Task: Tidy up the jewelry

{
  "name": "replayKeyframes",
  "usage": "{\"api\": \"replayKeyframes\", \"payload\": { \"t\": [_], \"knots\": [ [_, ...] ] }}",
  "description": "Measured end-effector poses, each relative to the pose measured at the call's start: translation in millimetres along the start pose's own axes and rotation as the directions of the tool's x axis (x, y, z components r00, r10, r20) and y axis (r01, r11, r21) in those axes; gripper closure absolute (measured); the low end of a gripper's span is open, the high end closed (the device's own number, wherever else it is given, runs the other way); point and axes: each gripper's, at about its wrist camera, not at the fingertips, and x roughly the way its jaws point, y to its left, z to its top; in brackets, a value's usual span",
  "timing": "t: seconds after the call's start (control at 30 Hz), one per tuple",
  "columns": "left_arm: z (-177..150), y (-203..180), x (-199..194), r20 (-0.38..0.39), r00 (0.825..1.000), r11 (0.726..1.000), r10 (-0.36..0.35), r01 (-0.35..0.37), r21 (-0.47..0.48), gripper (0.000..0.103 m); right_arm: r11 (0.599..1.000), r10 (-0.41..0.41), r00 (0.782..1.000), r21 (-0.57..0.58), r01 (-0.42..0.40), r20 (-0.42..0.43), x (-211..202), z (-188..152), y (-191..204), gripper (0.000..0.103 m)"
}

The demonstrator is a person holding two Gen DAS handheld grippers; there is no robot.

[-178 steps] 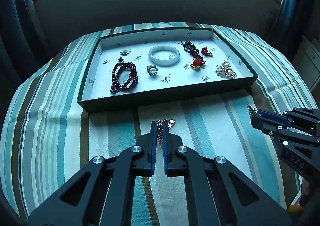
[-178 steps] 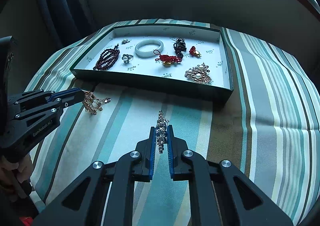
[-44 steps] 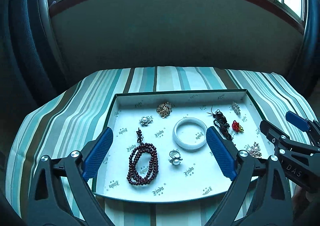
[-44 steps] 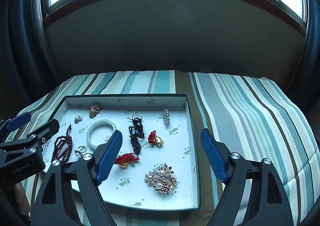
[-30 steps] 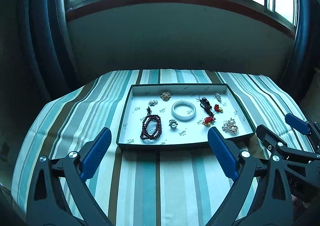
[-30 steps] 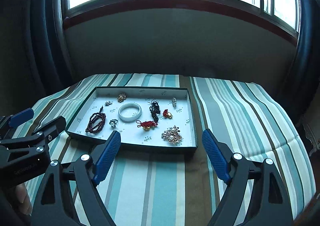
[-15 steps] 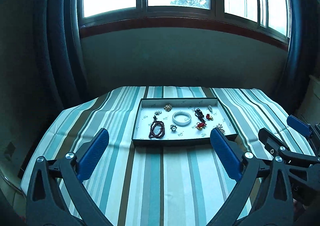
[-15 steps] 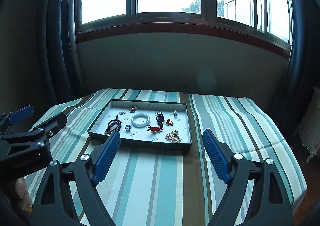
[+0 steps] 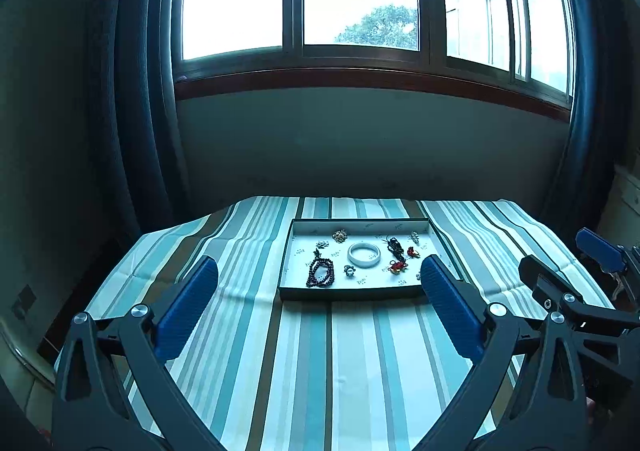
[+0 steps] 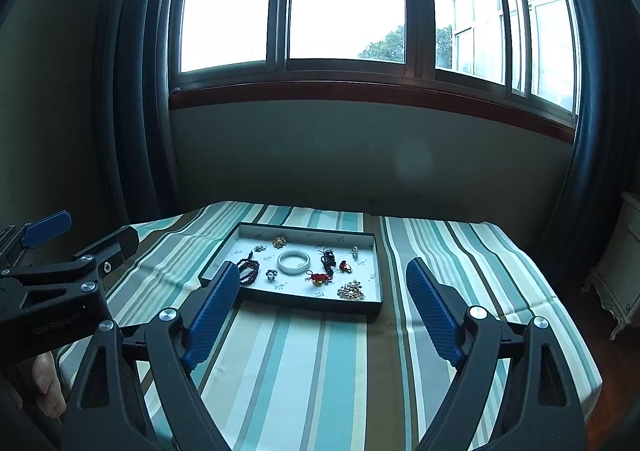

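1. Your right wrist view shows the pearl cluster brooch (image 10: 351, 290) in the jewelry tray's (image 10: 370, 247) near right corner; in your left wrist view a blue finger pad (image 9: 448, 303) hides that corner.
2. The tray sits mid-worktop on the striped cloth (image 10: 320, 363), with bare cloth on every side of it.
3. Inside the tray, the white bangle (image 9: 363, 254) lies central, the dark bead bracelet (image 9: 320, 271) to its left, and the red knot charm (image 9: 397, 266) to its right.
4. Your left gripper (image 9: 316, 305) has its jaws spread wide, holding nothing, well short of the tray.
5. Your right gripper (image 10: 320, 307) also has its jaws wide apart and empty, with its pad tips just before the tray's near wall.
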Motion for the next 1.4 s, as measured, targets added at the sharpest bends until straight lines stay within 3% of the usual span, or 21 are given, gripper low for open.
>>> {"api": "replayKeyframes", "payload": {
  "t": [0.47,1.4],
  "knots": [
    [1.0,1.2,-13.8,0.025,1.0,1.0,-0.004,0.004,-0.009,0.002,1.0,0.006,0.999,-0.01,-0.006,0.04,-20.5,3.7,3.7,0.018],
    [-0.6,6.5,-19.4,0.035,0.999,1.0,-0.007,0.008,-0.01,0.002,1.0,0.012,0.999,-0.018,-0.011,0.041,-22.8,4.3,8.8,0.018]
  ]
}}
